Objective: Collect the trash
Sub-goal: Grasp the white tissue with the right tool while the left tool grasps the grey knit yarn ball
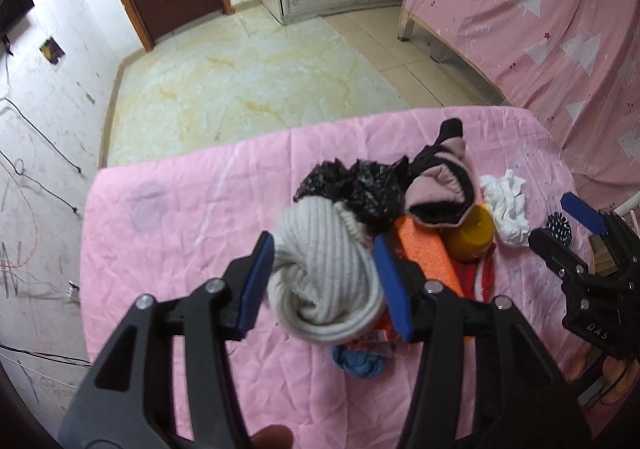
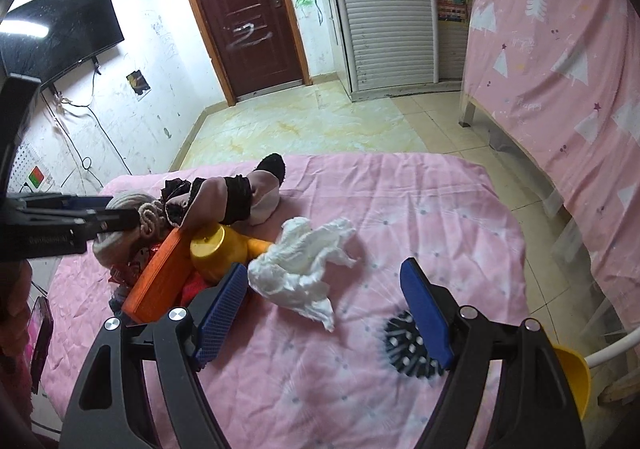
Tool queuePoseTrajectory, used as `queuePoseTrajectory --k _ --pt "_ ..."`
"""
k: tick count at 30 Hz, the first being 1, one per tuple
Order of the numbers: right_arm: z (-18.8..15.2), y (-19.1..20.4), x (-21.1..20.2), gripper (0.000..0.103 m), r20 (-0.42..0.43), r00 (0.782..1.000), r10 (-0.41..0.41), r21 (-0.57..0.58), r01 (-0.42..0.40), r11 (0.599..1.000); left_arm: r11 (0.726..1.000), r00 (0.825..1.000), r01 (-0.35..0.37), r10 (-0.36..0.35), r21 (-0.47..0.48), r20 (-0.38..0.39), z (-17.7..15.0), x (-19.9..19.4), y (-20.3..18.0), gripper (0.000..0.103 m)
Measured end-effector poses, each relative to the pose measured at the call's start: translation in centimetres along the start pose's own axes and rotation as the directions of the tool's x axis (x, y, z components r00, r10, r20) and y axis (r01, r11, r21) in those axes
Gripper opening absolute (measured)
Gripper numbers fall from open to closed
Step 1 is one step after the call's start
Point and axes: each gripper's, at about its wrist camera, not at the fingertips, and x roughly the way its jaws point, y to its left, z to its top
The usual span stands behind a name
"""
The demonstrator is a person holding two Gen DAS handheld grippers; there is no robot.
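My left gripper (image 1: 326,281) is shut on a rolled cream knit sock (image 1: 320,281) and holds it above the pile on the pink table cover (image 1: 180,241). The sock also shows in the right wrist view (image 2: 120,229). Behind it lies a crumpled black plastic bag (image 1: 356,189). A crumpled white tissue (image 2: 304,265) lies just ahead of my right gripper (image 2: 324,309), which is open and empty above the cover. The tissue also shows in the left wrist view (image 1: 506,205).
The pile holds a pink-and-black sock (image 1: 436,193), an orange block (image 2: 160,281), a yellow bottle (image 2: 218,253), red wrappers (image 1: 476,277) and a blue cloth (image 1: 360,363). A black spiky ball (image 2: 408,349) lies under my right gripper. A bed (image 2: 560,49) stands to the right.
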Motion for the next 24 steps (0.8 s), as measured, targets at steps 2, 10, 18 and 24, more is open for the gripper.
queuePoseTrajectory --k 2,10,18,24 --pt "0.2 0.2 0.6 0.072 -0.007 1.0 0.002 -0.004 -0.002 1.0 1.0 1.0 0.004 -0.004 -0.003 -0.006 -0.1 0.5 0.1 0.052" --pt "0.8 0.6 2.5 0.072 -0.039 0.999 0.002 -0.015 -0.003 1.0 1.0 1.0 -0.007 0.006 0.031 0.03 -1.0 0.1 -0.2 0.04" --pt "0.5 0.5 4.4 0.07 -0.085 0.996 0.006 -0.003 -0.006 1.0 1.0 0.999 -0.008 0.007 0.029 0.034 -1.4 -0.3 -0.2 0.038" --pt "0.2 0.7 3.3 0.03 -0.059 0.998 0.011 -0.007 -0.011 1.0 1.0 0.999 -0.01 0.009 0.021 0.041 -1.6 -0.8 -0.3 0.033"
